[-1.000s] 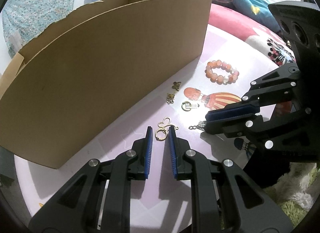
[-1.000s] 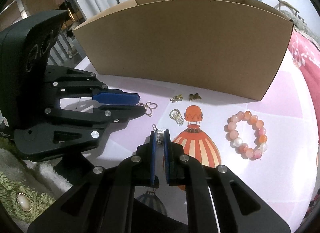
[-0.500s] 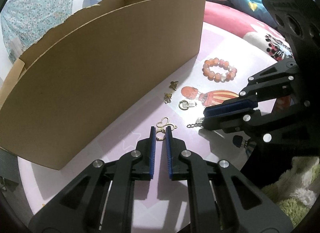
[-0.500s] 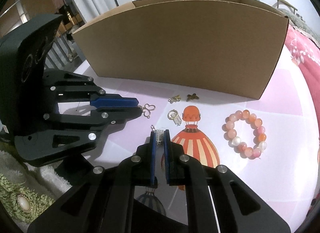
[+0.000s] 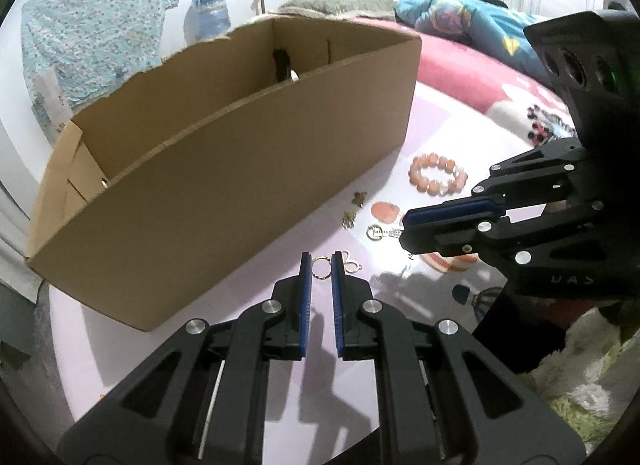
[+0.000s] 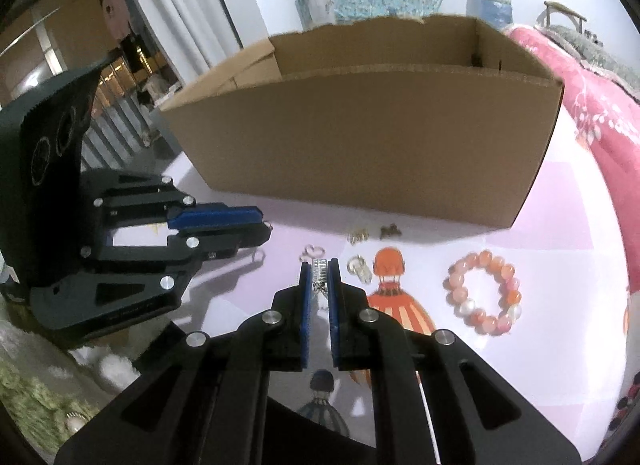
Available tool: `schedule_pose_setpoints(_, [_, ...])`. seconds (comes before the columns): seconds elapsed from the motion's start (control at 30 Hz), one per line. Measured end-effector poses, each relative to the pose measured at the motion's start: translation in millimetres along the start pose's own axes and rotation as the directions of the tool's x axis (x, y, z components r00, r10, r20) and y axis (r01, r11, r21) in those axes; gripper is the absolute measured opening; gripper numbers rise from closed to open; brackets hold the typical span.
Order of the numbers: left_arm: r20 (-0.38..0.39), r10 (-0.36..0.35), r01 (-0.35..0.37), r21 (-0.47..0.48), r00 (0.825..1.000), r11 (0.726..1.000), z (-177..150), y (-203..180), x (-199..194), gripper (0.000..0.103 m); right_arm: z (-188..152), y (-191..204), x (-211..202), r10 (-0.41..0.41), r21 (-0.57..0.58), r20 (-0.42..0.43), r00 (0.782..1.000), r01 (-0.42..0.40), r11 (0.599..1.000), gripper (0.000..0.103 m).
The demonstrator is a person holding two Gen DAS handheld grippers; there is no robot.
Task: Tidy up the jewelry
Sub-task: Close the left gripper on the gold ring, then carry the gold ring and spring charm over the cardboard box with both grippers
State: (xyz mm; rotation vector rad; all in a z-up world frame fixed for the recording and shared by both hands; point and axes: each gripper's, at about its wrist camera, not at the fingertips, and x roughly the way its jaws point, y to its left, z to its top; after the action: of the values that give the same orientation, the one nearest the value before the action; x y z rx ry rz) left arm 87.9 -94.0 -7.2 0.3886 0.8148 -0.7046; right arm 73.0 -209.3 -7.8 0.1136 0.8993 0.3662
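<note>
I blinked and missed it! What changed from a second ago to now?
The left tool closed on the gold ring charm and rose, so the cardboard box shows its inside. The right tool kept gripping its silver charm. The bead bracelet stayed put.

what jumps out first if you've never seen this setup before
The big open cardboard box fills the back of the pale pink table, with small jewelry scattered in front of it. Brightest is the orange bead bracelet, lying to the right. Up front, the right claw pinches a silver charm, and the left claw is shut on a gold ring piece.
</note>
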Motion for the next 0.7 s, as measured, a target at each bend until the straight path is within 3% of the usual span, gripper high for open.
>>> schedule_pose_setpoints(0.37, [0.132, -0.004, 0.011, -0.048, 0.991, 0.999, 22.0, 13.1, -50.8, 0.009, 23.4, 15.5, -36.3, 0.012, -0.029, 0.131, 0.991, -0.009, 1.0, 0.008])
schedule_pose_setpoints(0.7, [0.277, 0.021, -0.004, -0.063, 0.96, 0.998, 50.0, 30.2, -97.2, 0.009, 63.4, 34.4, -69.5, 0.065, -0.105, 0.277, 0.959, -0.037, 0.994, 0.008])
